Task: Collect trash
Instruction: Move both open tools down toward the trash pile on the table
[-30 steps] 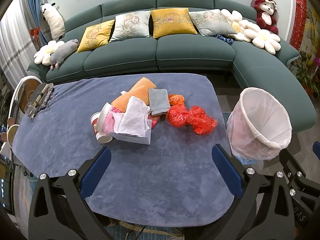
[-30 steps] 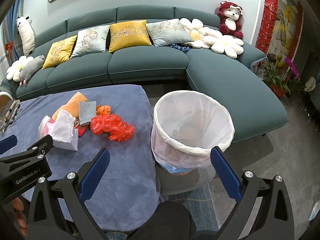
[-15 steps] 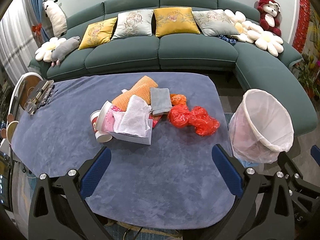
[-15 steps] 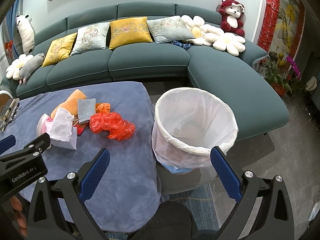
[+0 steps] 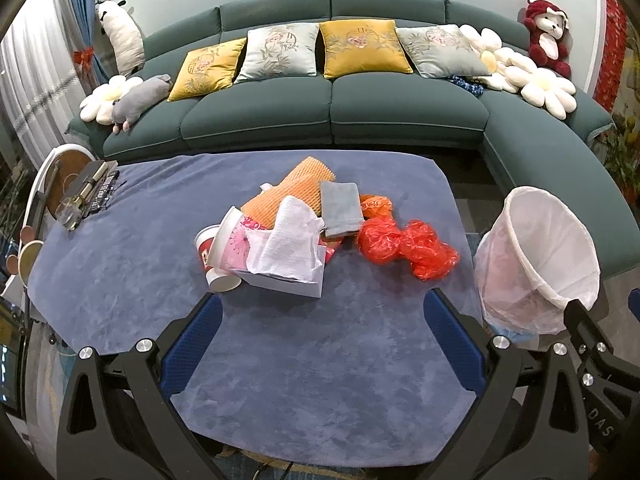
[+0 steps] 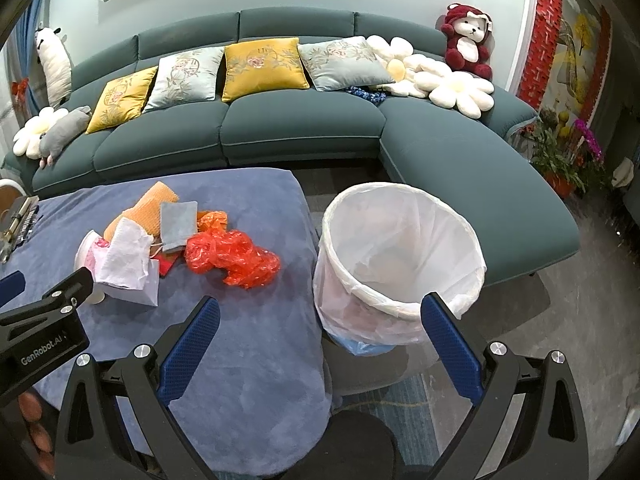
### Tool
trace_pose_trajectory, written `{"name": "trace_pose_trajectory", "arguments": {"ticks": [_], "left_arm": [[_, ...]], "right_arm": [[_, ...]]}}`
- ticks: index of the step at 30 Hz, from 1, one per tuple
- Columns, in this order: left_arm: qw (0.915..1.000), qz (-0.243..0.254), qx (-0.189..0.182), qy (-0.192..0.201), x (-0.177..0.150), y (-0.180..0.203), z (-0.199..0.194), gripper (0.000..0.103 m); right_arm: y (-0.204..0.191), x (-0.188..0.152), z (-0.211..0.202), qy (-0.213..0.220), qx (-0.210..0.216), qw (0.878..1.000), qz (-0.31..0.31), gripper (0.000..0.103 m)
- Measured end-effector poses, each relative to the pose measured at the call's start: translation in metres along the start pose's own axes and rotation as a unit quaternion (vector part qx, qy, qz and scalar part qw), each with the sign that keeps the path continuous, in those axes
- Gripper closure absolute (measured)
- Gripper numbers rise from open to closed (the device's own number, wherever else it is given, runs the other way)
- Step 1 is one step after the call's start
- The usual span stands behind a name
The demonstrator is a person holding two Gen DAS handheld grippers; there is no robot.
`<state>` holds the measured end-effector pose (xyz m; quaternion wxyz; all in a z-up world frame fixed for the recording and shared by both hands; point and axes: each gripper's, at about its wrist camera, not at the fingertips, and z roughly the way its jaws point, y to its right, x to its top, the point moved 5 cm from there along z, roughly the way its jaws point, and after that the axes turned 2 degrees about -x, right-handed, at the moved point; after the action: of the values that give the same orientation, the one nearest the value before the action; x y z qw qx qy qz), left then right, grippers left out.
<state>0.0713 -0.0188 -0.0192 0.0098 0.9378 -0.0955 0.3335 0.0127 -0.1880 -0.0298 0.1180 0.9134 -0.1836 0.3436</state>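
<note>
The left gripper (image 5: pixel 320 334) hung above the near part of the blue table (image 5: pixel 320 380), its two blue-padded fingers (image 5: pixel 192 340) spread wide with nothing between them. The right gripper (image 6: pixel 320 344) was held over the table's right edge, its fingers (image 6: pixel 450 344) likewise spread wide and empty, one over the table and the other in front of the bin.

The trash lay in a loose heap near the middle of the table. A red plastic bag (image 5: pixel 406 248) sat crumpled at the right side of the heap, with a smaller orange bag (image 5: pixel 374 205) just behind it. A grey cloth (image 5: pixel 340 208) lay partly on an orange waffle-textured cloth (image 5: pixel 292 194). In front of these, a white paper towel (image 5: pixel 288 246) draped over an open white box (image 5: pixel 288 284), and a red-and-white paper cup (image 5: pixel 210 258) lay tipped on its side against the box's left end.

The bin (image 6: pixel 400 264), lined with a white bag, stood on the floor just beside the table's right edge, tilted slightly in the left view. A green sofa (image 5: pixel 332 104) with cushions ran behind the table.
</note>
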Motion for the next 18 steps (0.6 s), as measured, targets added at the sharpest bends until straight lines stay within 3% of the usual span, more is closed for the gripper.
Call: {"name": "trace_pose_trajectory", "arguments": {"ticks": [9,15,18], "left_arm": [[0.9995,-0.022,-0.021,-0.005,-0.002,-0.023,0.015,0.007],[0.9994,-0.035,0.003,0.002,0.003,-0.06,0.041,0.007],[0.9979,-0.062,0.007,-0.02,0.005,-0.087,0.066,0.007]], "right_arm": [[-0.024,-0.002,0.016,-0.005,0.01,1.0,-0.01,0.007],[-0.049,0.007,0.042,-0.007,0.018,0.999,-0.025,0.007],[-0.068,0.013,0.057,-0.009,0.028,0.999,-0.035,0.007]]}}
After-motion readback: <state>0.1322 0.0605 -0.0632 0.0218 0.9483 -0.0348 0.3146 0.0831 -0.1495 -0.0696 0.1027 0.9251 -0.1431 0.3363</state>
